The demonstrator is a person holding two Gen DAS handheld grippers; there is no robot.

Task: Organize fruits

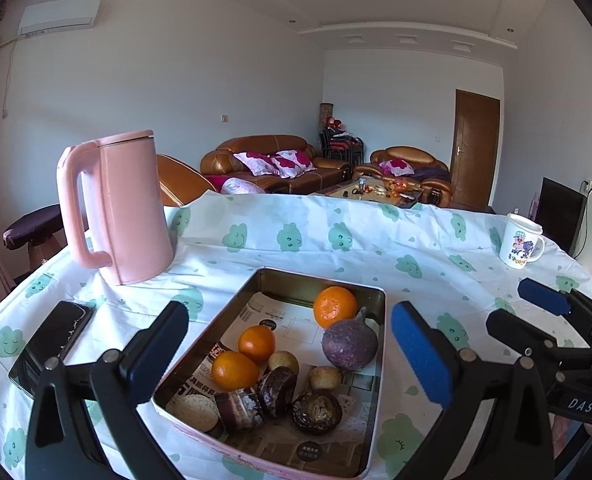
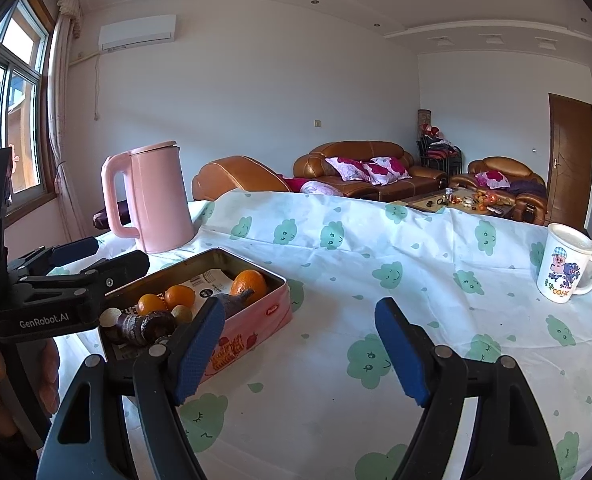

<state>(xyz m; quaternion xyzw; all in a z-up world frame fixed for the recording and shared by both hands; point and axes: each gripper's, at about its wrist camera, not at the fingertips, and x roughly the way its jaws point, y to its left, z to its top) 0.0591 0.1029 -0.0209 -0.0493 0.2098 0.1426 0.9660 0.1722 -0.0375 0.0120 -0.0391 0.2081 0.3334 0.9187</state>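
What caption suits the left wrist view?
Open left gripper above a tin of oranges.

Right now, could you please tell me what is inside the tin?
The tin holds three oranges, a purple fruit, small brown pieces and printed paper. Its bottom is mostly covered.

White walls [image 2: 255, 80] met a lit window [image 2: 11, 92] at left. Brown sofas [image 1: 271, 164] stood beyond, near a wooden door [image 1: 476, 148].

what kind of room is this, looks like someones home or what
Most likely a home living room: brown leather sofas with floral cushions, a cluttered coffee table and a wall air conditioner. The tin of fruit sits on a table under a patterned cloth.
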